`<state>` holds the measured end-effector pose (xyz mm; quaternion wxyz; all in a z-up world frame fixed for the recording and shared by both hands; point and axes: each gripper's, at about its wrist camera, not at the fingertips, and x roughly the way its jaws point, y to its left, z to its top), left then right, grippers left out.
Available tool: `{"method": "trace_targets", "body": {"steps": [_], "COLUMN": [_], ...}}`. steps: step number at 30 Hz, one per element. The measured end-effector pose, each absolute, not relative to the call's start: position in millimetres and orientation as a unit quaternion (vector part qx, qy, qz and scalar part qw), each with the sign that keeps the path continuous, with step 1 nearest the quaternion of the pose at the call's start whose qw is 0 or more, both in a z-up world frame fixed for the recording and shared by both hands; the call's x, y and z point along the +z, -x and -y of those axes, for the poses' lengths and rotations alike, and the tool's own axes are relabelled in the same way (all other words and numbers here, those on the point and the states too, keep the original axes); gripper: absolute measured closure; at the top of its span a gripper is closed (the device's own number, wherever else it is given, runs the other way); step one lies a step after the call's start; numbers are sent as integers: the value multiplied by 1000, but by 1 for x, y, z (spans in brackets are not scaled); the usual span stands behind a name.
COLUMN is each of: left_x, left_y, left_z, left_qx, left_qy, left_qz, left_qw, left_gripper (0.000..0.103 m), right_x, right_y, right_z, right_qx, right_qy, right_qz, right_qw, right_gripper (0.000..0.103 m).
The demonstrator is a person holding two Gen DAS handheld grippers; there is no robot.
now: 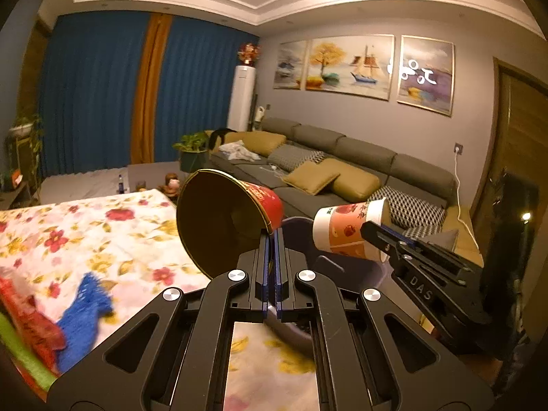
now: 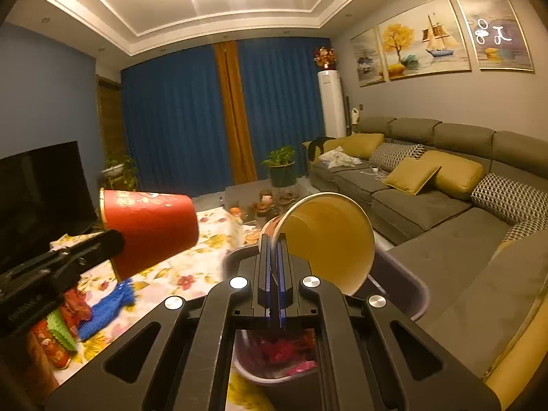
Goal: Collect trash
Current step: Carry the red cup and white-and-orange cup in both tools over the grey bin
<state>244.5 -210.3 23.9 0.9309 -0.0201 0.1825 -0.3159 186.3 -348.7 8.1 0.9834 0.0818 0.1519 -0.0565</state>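
Note:
My left gripper (image 1: pixel 273 239) is shut on the rim of a red paper cup (image 1: pixel 226 221), held on its side with its mouth toward the camera; the cup also shows in the right wrist view (image 2: pixel 150 231). My right gripper (image 2: pixel 273 243) is shut on the rim of a pink-and-white paper cup (image 2: pixel 328 239), also seen in the left wrist view (image 1: pixel 349 229). Both cups hang above a grey-purple trash bin (image 2: pixel 407 284) with red and pink scraps inside. The bin shows in the left wrist view (image 1: pixel 308 239) behind the cups.
A table with a floral cloth (image 1: pixel 102 239) holds a blue fuzzy scrap (image 1: pixel 85 308), red wrappers (image 1: pixel 37 328) and a green piece (image 2: pixel 61 328). A grey sofa (image 2: pixel 445 212) with cushions runs along the right. A TV (image 2: pixel 37 191) stands at left.

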Motion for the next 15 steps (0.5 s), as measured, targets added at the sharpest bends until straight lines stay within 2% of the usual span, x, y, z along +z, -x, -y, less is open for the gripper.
{"method": "trace_targets", "body": {"steps": [15], "left_x": [-6], "left_y": [-276], "left_z": [275], "left_qx": [-344], "left_qy": [-5], "left_qz": [-209], "left_qw": [916], "left_gripper": [101], "right_x": [-3], "right_y": [-193], "right_z": [373], "right_qx": [-78], "right_qy": [-86], "right_qz": [-145], "right_qw": [983], "right_gripper": [99]}}
